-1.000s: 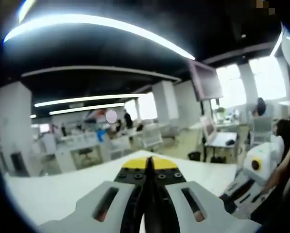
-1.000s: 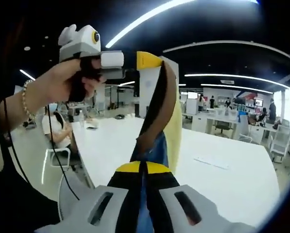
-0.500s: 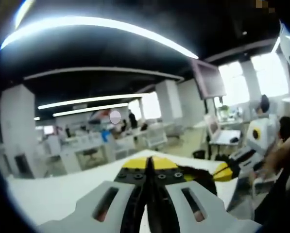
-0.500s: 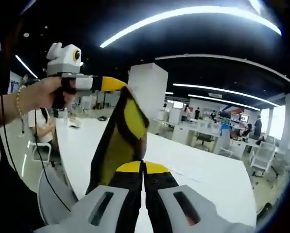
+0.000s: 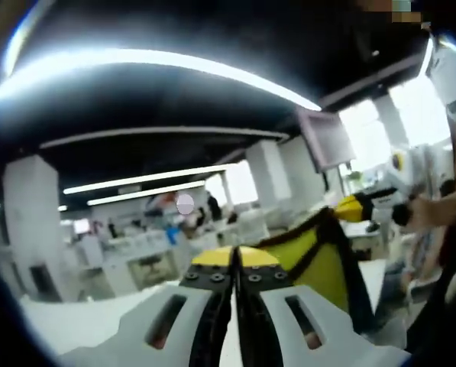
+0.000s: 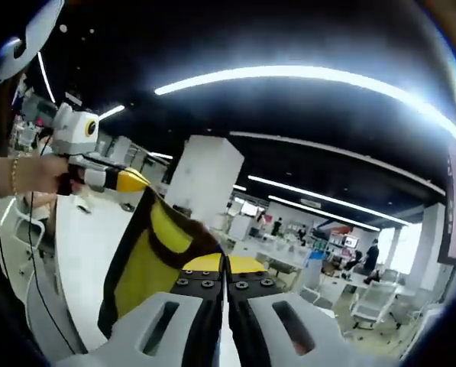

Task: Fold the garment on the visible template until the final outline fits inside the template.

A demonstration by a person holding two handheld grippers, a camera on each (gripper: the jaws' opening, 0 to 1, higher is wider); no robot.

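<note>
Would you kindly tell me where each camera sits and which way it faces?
Left gripper view: rides the left tongs, facing across the office; right tongs and hand at right.
Right gripper view: rides the right tongs, facing the ceiling lights; left tongs and hand at left.
Shared: the yellow-and-black garment stretched between them.

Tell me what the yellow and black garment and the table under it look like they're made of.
The garment looks like thin, soft fabric, matte yellow with dark trim: it hangs stretched between the left gripper and the right gripper and creases rather than holding shape. The exact fibre can't be told. The table reads as a smooth, hard white top, probably laminate, with a faint sheen.
</note>
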